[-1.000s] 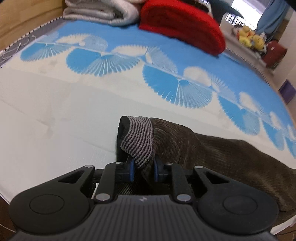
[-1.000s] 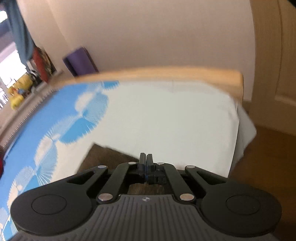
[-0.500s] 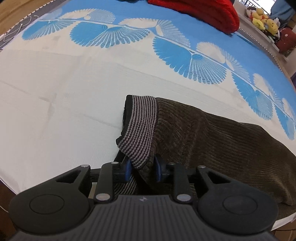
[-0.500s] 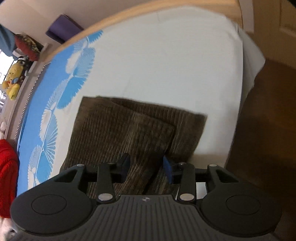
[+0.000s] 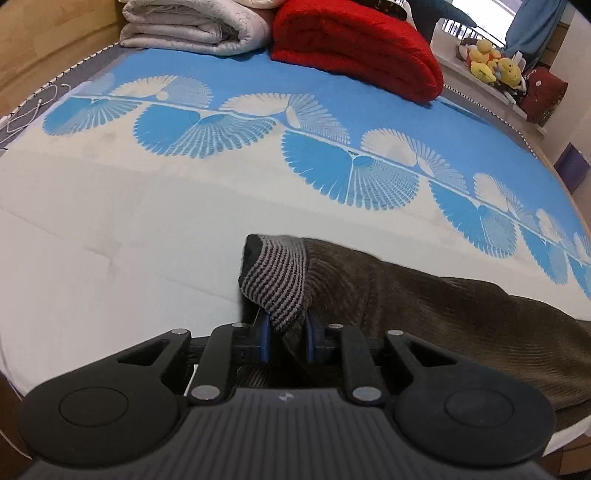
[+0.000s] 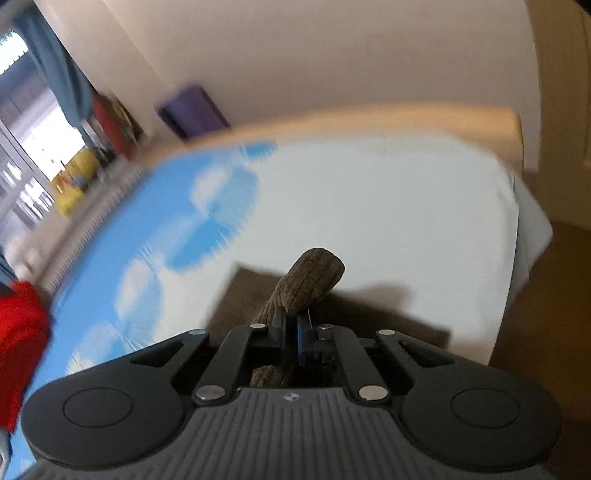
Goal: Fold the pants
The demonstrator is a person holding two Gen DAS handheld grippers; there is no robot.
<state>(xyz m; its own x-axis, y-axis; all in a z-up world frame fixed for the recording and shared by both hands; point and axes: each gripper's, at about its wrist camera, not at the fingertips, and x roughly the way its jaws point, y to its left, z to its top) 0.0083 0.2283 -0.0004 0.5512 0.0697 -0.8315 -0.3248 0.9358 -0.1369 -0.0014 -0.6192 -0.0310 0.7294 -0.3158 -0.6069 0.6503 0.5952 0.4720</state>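
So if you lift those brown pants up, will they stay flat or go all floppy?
Probably floppy: the pants already sag from the left gripper. Likely not slippery, since the ribbed fabric bunches in the right gripper. They look thick, so perhaps a bit heavy.

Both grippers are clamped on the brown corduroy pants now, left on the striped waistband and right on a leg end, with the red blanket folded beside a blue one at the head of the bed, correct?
Nearly. In the left wrist view the folded blanket beside the red blanket is white, not blue. The rest holds: left gripper grips the striped waistband, right gripper grips the pants.
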